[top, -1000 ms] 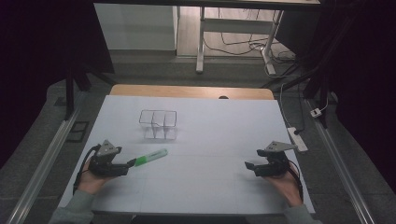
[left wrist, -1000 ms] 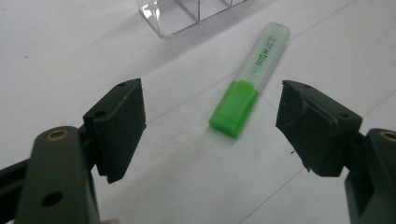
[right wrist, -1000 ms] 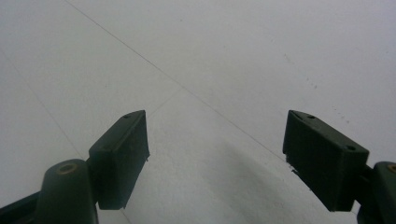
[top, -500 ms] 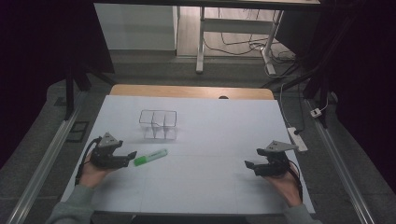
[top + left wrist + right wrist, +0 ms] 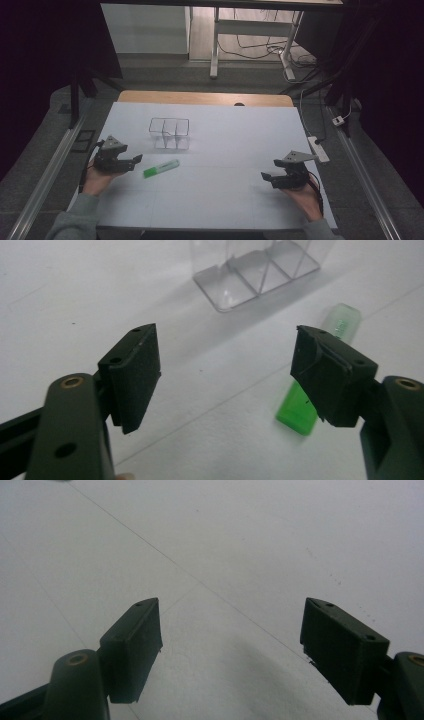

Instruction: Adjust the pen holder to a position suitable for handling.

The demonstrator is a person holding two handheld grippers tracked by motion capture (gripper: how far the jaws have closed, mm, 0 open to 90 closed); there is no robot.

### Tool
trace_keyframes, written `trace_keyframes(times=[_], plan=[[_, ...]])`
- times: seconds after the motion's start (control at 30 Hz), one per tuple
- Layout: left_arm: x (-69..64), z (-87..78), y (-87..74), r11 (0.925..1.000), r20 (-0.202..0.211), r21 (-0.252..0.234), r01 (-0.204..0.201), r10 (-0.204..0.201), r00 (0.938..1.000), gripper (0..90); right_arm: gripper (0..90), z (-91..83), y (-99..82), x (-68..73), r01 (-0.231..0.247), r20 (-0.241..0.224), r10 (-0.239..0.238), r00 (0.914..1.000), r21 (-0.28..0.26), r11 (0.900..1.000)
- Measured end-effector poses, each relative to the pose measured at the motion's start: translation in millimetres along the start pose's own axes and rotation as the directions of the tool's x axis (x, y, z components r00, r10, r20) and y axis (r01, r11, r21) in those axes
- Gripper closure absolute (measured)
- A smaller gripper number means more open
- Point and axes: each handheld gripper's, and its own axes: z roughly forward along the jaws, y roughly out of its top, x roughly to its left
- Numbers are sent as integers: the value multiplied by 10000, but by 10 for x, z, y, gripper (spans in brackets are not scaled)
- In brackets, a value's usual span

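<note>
Both grippers sitting spread, w/ nothing pinched: left gripper [image 5: 134,161] jaws just been closing slightly beside green marker [image 5: 161,168]; right gripper [image 5: 267,177] idling.

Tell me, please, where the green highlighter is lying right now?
In the high view the green highlighter lies flat on the white table, left of centre, just right of the left tongs and in front of the clear organizer.
</note>
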Motion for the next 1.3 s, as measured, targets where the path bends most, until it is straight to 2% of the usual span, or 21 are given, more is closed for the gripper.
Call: trace_keyframes(times=[0.27, 0.4, 0.67, 0.77, 0.83, 0.93, 1.0, 1.1, 1.3], plan=[[170, 178, 102, 9994, -267, 46, 331, -329, 9991, 345, 243, 21, -2, 0, -16, -40, 16, 10000, 94, 10000], [250, 291, 157, 9980, -651, 290, 555, -536, 9964, 396, 243, 29, -4, -4, -27, -25, 27, 10000, 152, 9999], [324, 450, 240, 9972, -524, 322, 670, -653, 9965, 507, 242, 50, -17, -10, -71, -12, 71, 10000, 298, 9995], [322, 503, 284, 9972, -702, 186, 729, -715, 9950, 565, 242, 50, -19, -12, -109, -11, 110, 9999, 301, 9995], [318, 537, 311, 9968, -566, 105, 794, -787, 9953, 631, 242, 52, -21, -10, -135, -41, 137, 9999, 310, 9994], [291, 599, 354, 9980, -430, 98, 629, -624, 9971, 749, 242, 55, -18, -3, -84, -62, 86, 9999, 329, 9994], [284, 646, 385, 9983, -354, -6, 587, -587, 9976, 881, 242, 58, -16, 4, -68, -49, 70, 10000, 331, 9994], [275, 723, 437, 9981, -53, 164, 592, -592, 9982, 893, 242, 69, -17, 7, -14, -4, 14, 10000, 395, 9992], [222, 792, 463, 9986, 152, 186, 490, -492, 9987, 894, 243, 62, -12, 13, 8, 9, -8, 10000, 362, 9993]])
